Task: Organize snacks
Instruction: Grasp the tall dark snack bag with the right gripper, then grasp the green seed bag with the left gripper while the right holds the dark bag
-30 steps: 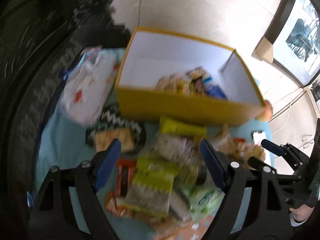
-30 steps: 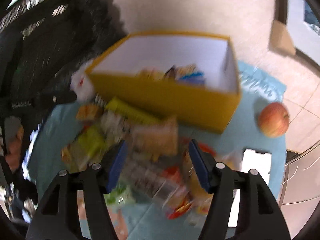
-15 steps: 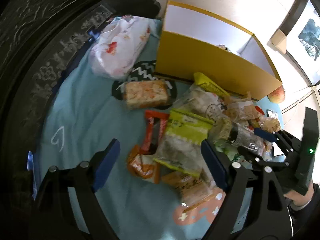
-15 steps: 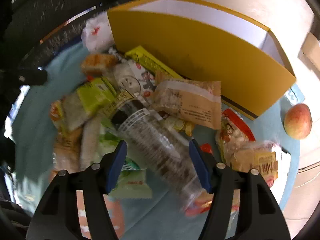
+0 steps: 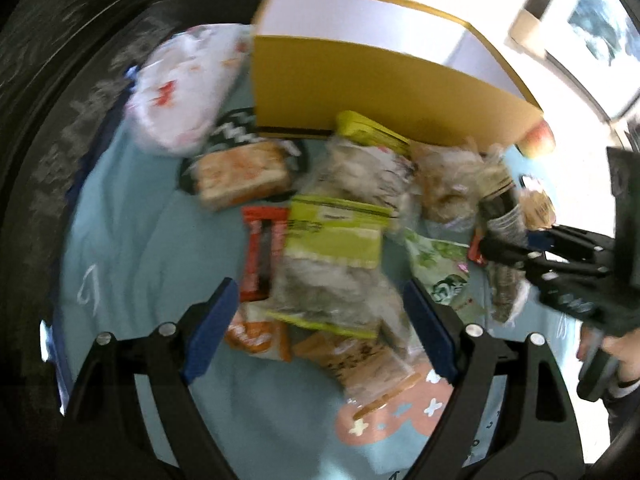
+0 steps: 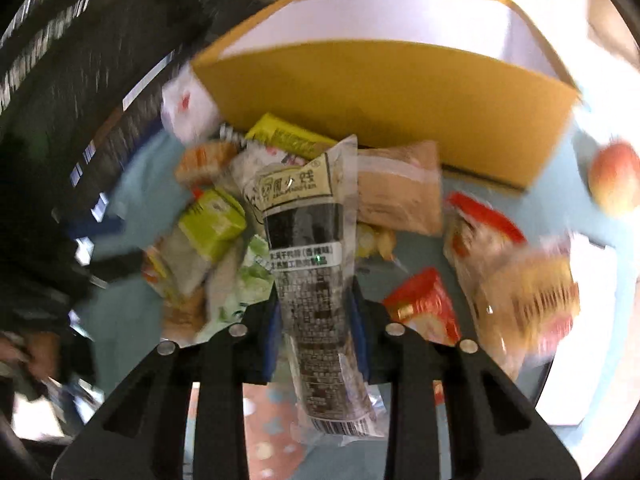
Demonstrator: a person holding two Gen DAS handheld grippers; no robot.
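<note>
My right gripper (image 6: 316, 316), tilting steeply down, has just been closing and is clamping the long clear-wrapped dark snack stick (image 6: 316, 280); left gripper (image 5: 320, 324) is gaping over the pile.

The right gripper (image 6: 316, 332) jaws have just been closing and now clamp the clear packet (image 6: 312, 264), which half a second ago lay loose between them. The left gripper (image 5: 316, 320) has dropped closer to the green packet (image 5: 332, 256) between its open jaws.
</note>
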